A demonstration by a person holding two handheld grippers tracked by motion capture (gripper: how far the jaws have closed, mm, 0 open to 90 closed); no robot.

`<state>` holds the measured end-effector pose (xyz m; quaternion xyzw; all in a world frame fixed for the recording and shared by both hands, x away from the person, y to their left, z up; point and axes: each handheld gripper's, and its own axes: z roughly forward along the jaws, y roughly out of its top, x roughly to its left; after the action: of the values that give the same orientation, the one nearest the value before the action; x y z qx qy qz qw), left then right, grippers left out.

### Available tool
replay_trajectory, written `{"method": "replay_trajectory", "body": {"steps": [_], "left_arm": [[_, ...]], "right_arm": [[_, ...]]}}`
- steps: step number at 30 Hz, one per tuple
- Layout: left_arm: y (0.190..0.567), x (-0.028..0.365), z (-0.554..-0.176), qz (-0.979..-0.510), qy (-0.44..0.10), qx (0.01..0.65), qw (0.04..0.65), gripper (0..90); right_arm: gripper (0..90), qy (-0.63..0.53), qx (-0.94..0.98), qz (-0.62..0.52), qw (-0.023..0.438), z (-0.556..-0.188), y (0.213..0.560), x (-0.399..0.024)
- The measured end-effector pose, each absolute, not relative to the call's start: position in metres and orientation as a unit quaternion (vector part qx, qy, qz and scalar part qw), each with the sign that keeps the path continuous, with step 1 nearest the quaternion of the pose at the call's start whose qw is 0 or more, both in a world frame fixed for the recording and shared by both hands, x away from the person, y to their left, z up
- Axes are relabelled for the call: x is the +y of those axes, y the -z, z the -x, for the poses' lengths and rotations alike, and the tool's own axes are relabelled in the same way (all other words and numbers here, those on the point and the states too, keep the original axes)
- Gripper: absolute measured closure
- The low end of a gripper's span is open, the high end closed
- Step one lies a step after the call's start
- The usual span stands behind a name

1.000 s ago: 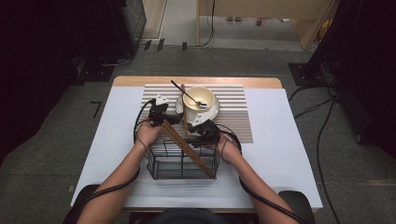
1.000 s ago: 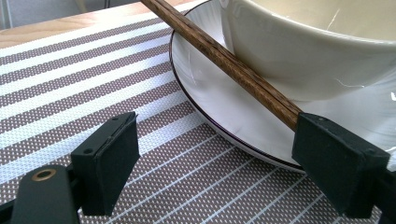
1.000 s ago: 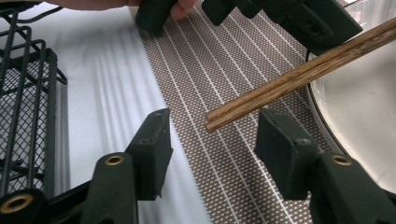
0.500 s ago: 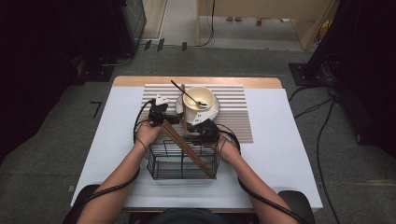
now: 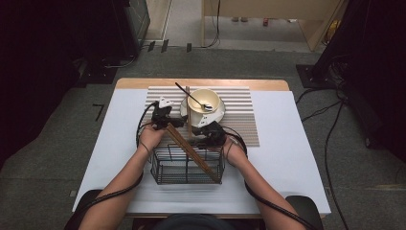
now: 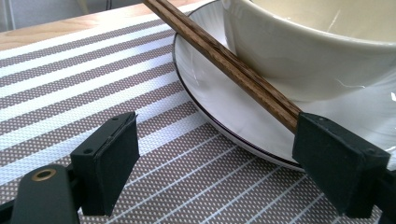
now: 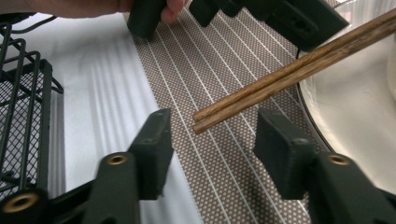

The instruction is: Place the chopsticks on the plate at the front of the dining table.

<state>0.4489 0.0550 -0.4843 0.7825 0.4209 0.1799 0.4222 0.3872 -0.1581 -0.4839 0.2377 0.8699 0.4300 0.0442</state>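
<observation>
A pair of brown chopsticks rests on the rim of a white plate, beside a cream bowl that holds a black spoon. My left gripper stands open at the plate's left. In the left gripper view its jaws are wide apart, and the chopsticks run down to the right jaw. My right gripper is open and has just been opening. The chopsticks' near ends lie between its pads without touching them.
A black wire basket stands on the white cloth just in front of my hands, with a second pair of chopsticks leaning across it. A striped placemat lies under the plate. The basket's edge is close to my right gripper.
</observation>
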Motion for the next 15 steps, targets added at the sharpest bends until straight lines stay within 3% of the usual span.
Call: {"method": "replay_trajectory", "body": {"steps": [7, 15], "left_arm": [[0.48, 0.059, -0.449, -0.785, -0.179, 0.42, 0.419, 15.3], [0.472, 0.062, -0.445, -0.79, -0.176, 0.412, 0.419, 15.3]], "right_arm": [[33.7, -0.426, 0.867, -0.257, 0.034, -0.388, 0.478, -0.168], [27.6, -0.424, 0.867, -0.261, 0.03, -0.385, 0.471, -0.176]]}}
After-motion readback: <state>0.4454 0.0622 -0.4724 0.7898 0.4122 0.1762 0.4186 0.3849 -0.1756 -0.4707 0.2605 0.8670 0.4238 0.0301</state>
